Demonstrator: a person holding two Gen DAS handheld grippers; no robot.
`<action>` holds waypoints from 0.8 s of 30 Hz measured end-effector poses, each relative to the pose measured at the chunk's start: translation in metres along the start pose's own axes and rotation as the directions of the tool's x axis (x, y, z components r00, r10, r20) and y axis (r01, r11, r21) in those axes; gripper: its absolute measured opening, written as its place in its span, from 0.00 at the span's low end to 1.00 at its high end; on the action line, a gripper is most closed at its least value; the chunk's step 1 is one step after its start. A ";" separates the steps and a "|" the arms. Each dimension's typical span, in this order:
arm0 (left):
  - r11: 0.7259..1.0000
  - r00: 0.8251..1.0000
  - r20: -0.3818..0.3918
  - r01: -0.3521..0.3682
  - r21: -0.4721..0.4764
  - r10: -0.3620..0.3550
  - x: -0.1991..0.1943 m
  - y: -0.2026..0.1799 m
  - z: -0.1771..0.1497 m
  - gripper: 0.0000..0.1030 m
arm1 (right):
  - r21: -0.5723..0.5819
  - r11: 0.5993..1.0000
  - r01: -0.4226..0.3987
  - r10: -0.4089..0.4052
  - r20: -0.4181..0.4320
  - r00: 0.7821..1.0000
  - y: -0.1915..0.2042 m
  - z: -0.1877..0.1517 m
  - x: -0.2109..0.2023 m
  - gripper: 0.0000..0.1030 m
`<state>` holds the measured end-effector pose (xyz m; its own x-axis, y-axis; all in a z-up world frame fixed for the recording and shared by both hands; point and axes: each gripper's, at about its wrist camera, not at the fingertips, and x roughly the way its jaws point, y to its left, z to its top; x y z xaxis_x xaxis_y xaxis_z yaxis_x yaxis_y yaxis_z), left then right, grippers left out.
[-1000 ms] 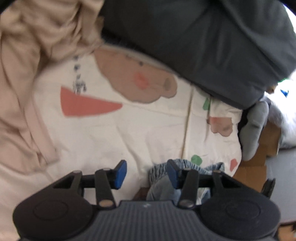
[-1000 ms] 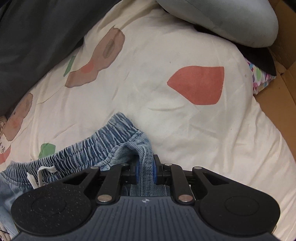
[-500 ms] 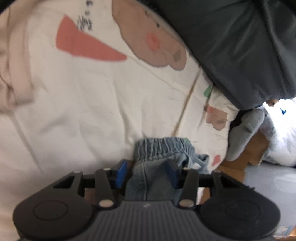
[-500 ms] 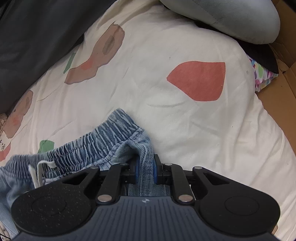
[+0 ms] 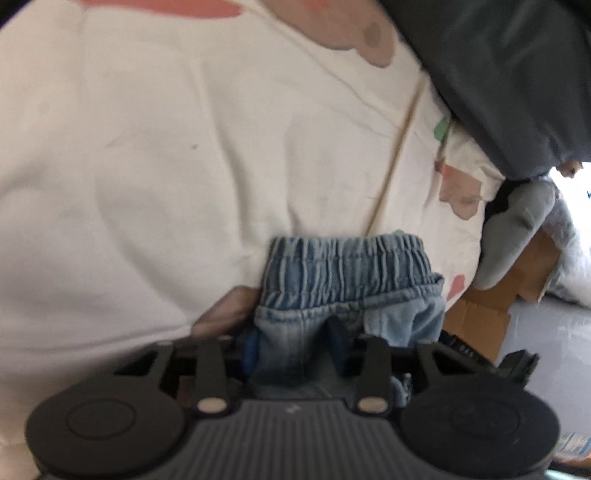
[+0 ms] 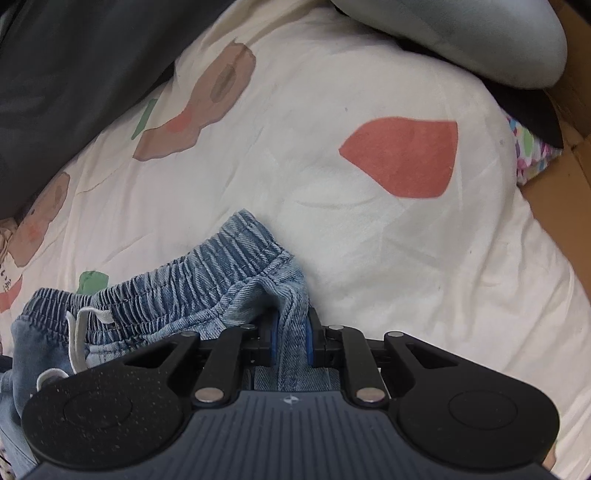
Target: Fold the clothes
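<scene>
A small pair of light blue denim shorts with an elastic waistband and a white drawstring lies on a cream printed bedsheet. My right gripper is shut on a fold of the denim just below the waistband's right end. In the left wrist view the shorts fill the gap of my left gripper. Its blue pads have closed in against the fabric near the waistband's other end, though the view is blurred.
A dark grey blanket lies along the back of the bed and also shows in the right wrist view. A grey pillow sits at the far right. Cardboard borders the bed's right edge.
My left gripper moved right and forward onto the shorts, and its jaws went from wide open beside the denim to closed around it. The pink garment left its view. The right gripper kept its hold.
</scene>
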<state>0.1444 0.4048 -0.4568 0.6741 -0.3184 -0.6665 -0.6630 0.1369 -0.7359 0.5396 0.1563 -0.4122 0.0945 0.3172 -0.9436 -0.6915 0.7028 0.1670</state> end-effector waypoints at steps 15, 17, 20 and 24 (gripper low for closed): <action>0.923 0.951 0.296 -0.192 0.334 0.091 -0.098 -0.058 -0.001 0.03 | -0.157 0.987 0.026 0.019 0.280 0.960 0.056 0.038 -0.087 0.11; 0.913 0.935 0.339 -0.221 0.343 0.099 -0.111 -0.061 -0.002 0.03 | -0.189 0.982 0.015 0.043 0.301 0.953 0.070 0.050 -0.093 0.11; 0.909 0.917 0.380 -0.254 0.330 0.119 -0.123 -0.056 -0.002 0.03 | -0.251 0.968 0.010 0.073 0.321 0.944 0.093 0.068 -0.098 0.11; 0.909 0.894 0.421 -0.292 0.298 0.150 -0.134 -0.046 0.000 0.03 | -0.328 0.945 0.008 0.107 0.331 0.938 0.127 0.091 -0.093 0.11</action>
<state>0.0841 0.4408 -0.3336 0.6409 0.1311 -0.7563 -0.7027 0.4967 -0.5094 0.5085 0.2738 -0.2774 0.2513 0.5833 -0.7724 -0.8873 0.4577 0.0569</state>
